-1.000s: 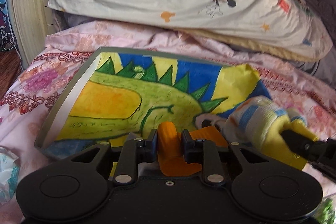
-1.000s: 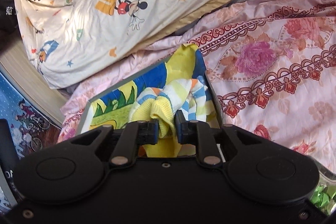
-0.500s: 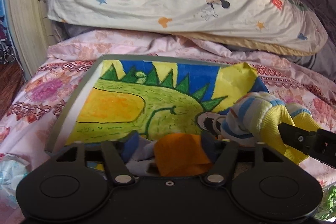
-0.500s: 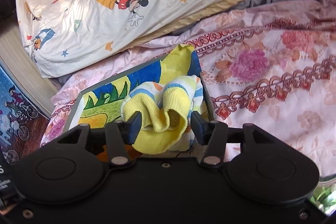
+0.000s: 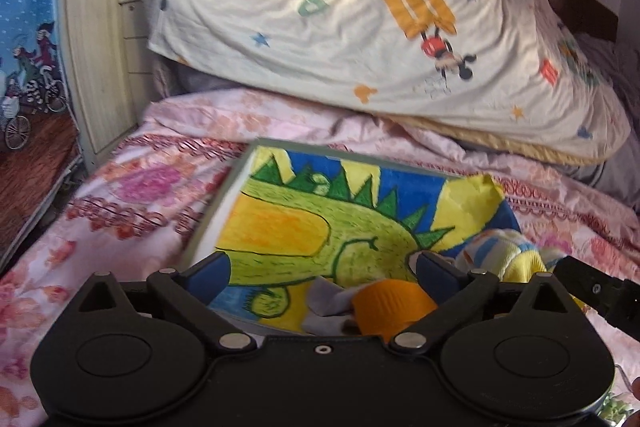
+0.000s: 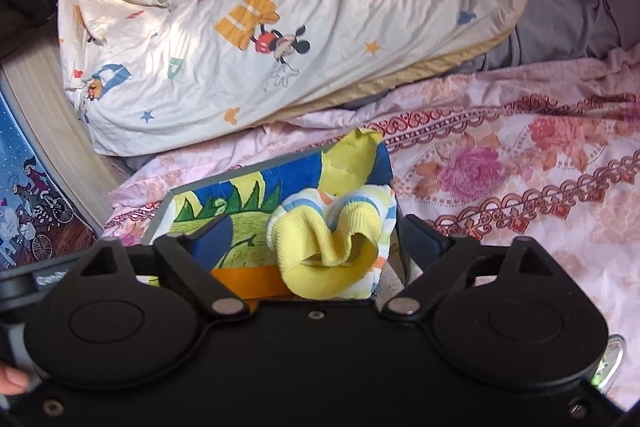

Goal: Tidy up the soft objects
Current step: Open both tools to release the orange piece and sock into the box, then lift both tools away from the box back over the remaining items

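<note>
Ribbed knit sock (image 6: 328, 251); matt (crayoned) paper drawing (image 5: 304, 227).

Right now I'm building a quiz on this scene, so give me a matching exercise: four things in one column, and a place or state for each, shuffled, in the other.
Things:
1. yellow striped sock
2. orange cloth
3. cartoon pillow
4. left gripper

Places or states:
A. open
B. against the box's near edge
C. bunched at the box's right end
D. behind the box, on the floral quilt

Pairs: 1-C, 2-B, 3-D, 4-A
</note>
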Demonstrator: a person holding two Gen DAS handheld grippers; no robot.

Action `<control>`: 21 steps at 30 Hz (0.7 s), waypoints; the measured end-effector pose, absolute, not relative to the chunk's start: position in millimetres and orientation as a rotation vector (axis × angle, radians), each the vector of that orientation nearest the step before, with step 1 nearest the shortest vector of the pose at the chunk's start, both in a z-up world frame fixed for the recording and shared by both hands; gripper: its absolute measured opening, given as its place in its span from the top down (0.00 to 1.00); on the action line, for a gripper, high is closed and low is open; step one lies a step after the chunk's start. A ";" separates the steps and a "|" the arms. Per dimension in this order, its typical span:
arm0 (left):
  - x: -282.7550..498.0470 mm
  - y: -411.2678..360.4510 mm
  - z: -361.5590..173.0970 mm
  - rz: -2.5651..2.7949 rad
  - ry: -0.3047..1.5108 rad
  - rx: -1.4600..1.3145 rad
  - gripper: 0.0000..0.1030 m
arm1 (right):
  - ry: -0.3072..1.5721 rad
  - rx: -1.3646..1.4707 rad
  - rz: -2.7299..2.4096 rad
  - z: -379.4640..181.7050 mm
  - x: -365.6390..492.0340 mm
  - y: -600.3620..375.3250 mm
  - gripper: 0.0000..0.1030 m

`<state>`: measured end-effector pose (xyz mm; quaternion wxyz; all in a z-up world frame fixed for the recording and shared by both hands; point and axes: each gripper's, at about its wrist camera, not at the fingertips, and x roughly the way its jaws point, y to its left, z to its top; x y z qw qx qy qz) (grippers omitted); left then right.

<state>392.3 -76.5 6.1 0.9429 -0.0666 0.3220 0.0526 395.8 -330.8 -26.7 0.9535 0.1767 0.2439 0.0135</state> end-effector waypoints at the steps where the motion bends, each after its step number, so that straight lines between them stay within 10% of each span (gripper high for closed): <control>1: 387.5 -73.7 11.0 0.109 0.649 -0.137 0.03 | 0.485 0.349 0.029 -21.5 391.1 -329.5 0.08; 21: 279.5 -35.9 94.0 0.081 0.461 -0.292 0.01 | 0.239 0.164 0.069 98.4 244.2 -293.0 0.00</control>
